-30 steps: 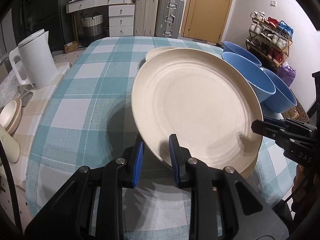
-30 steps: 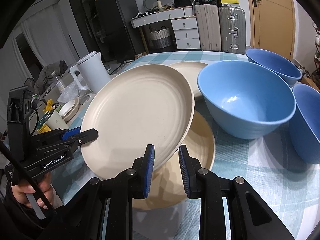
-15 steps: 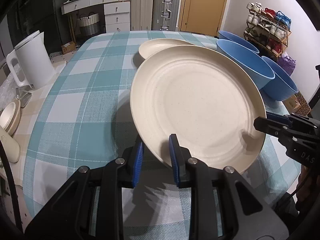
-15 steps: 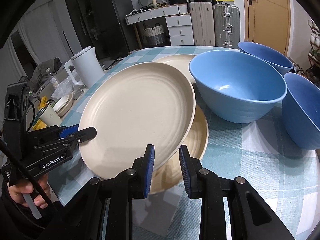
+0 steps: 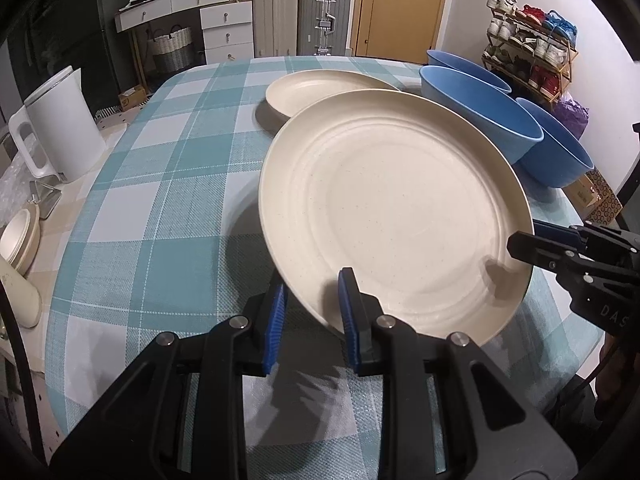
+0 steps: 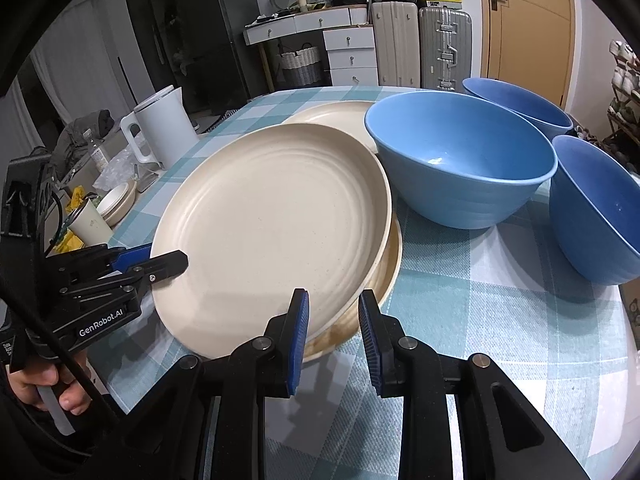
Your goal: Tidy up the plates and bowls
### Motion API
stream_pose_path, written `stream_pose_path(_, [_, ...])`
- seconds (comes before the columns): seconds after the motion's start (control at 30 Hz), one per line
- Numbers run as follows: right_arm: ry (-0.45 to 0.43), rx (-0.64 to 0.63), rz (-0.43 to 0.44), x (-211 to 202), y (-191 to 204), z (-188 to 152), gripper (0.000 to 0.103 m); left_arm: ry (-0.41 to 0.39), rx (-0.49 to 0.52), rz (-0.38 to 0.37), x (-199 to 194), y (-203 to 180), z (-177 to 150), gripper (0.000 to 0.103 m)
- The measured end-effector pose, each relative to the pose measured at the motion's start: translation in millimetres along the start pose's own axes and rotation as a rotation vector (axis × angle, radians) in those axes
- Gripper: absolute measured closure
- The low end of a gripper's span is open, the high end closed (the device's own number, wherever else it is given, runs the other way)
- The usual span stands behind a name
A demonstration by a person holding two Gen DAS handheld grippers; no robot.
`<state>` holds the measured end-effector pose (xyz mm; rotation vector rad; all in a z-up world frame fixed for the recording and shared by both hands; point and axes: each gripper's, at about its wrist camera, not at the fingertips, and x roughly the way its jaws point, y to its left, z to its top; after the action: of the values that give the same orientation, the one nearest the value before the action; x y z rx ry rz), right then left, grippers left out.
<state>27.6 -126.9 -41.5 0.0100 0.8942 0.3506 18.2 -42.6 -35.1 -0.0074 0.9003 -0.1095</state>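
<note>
Both hand-held grippers, left and right, gripped one cream plate, apparently just above another plate on the checked surface; blue bowls beyond, suitcases farther back.

The left gripper points down at a slant. Its two blue pads pinch the near edge of the cream plate, one pad under and one on top. The right gripper also points down at a slant and pinches the same plate at another spot on its edge, jaws close together. A hand wraps its fingers around the left gripper's handle, low at the side.
</note>
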Motion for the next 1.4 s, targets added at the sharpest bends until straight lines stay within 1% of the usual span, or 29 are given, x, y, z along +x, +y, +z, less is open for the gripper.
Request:
stream_pose_path(0.1, [-0.003,-0.008,-0.013,-1,1,-1,0.076,0.006,0.003,-0.002,1,-1,-1,0.079])
stream_pose_path(0.43, [0.001,-0.020,-0.042,1,6,-1,0.076,0.019,0.015,-0.004,4,-3,-3,0.078])
stream_pose_path(0.67, [0.006,-0.020,-0.051,3,4,-2,0.076,0.029,0.000,-0.010,7,-1,-2,0.076])
stream_pose_path(0.73, [0.010,-0.020,-0.056,4,4,-2,0.076,0.032,-0.006,-0.015,8,0,-1,0.075])
stream_pose_path(0.8, [0.009,-0.019,-0.059,4,3,-2,0.075,0.036,-0.001,-0.019,9,-1,-1,0.071])
stream_pose_path(0.93, [0.010,-0.019,-0.050,4,2,-3,0.075,0.036,0.026,-0.003,11,-6,-2,0.068])
stream_pose_path(1.13, [0.011,-0.024,-0.041,4,3,-4,0.074,0.044,0.003,-0.032,13,-1,-1,0.062])
stream_pose_path(1.23, [0.008,-0.024,-0.034,3,1,-3,0.069,0.035,-0.009,-0.041,10,2,0,0.055])
stream_pose_path(1.27, [0.004,-0.024,-0.035,2,1,-3,0.067,0.024,-0.016,-0.040,8,4,2,0.049])
stream_pose_path(1.3, [0.000,-0.024,-0.036,0,1,-3,0.062,0.018,-0.021,-0.041,5,5,2,0.044])
stream_pose_path(1.33, [-0.004,-0.024,-0.033,-1,1,-2,0.058,0.010,-0.026,-0.044,3,6,4,0.042])
stream_pose_path(1.4, [-0.015,-0.020,-0.024,-4,0,1,0.052,-0.007,-0.030,-0.052,-3,8,6,0.033])
